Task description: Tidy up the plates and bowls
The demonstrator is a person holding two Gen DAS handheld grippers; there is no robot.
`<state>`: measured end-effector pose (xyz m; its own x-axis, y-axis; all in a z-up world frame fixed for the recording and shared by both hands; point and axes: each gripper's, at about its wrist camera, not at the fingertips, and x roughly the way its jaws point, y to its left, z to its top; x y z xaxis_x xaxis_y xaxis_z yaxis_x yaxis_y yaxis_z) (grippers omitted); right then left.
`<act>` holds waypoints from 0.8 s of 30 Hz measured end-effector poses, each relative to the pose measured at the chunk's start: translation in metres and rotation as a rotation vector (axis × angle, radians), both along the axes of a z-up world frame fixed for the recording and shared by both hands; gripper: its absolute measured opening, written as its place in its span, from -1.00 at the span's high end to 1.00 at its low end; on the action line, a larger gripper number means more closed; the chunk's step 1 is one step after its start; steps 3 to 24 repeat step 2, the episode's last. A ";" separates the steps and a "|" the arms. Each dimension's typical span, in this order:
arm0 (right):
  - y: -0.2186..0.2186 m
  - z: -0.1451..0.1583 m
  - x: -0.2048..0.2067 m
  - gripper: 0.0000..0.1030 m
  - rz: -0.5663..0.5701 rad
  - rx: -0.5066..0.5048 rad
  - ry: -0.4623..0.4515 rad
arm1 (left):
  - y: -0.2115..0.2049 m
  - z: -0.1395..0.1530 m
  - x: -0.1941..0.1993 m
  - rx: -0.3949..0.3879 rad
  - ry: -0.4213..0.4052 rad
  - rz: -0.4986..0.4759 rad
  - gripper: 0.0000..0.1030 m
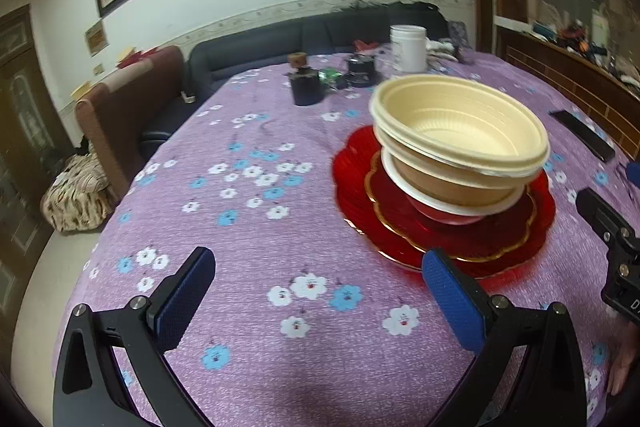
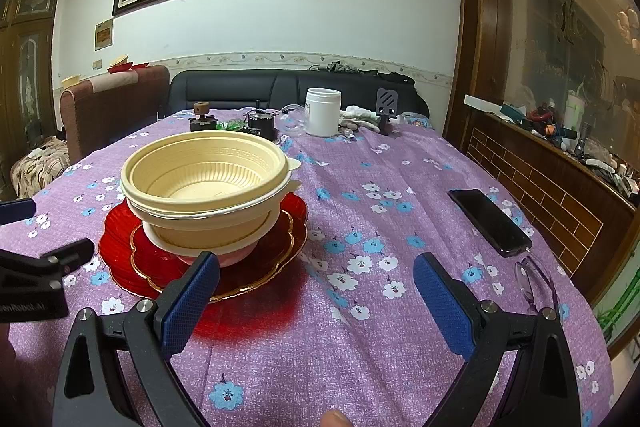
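Observation:
A stack of cream bowls (image 1: pixel 460 131) sits on a white-and-red bowl (image 1: pixel 440 207), all on stacked red plates (image 1: pixel 400 227) with gold rims. The top bowls lean a little. The stack also shows in the right wrist view: cream bowls (image 2: pixel 204 179), red plates (image 2: pixel 120 247). My left gripper (image 1: pixel 318 287) is open and empty, just left of and in front of the plates. My right gripper (image 2: pixel 316 291) is open and empty, just right of and in front of the plates. Each gripper shows at the edge of the other's view.
The table has a purple flowered cloth (image 2: pixel 380 211). A black phone (image 2: pixel 488 221) and glasses (image 2: pixel 534 279) lie at the right. A white jar (image 2: pixel 323 111) and small dark items (image 2: pixel 262 123) stand at the far end. A sofa and chair lie beyond.

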<state>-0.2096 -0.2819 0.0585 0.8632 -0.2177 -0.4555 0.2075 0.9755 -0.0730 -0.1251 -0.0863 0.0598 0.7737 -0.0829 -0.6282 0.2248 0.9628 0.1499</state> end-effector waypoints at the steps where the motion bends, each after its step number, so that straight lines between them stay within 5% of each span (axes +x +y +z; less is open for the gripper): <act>1: -0.001 0.000 0.000 -0.93 -0.001 0.002 0.000 | 0.001 0.001 0.000 -0.002 -0.002 -0.004 -1.00; 24: -0.001 0.000 0.000 -0.93 -0.002 0.005 0.001 | 0.001 0.002 0.000 0.000 -0.002 -0.008 -1.00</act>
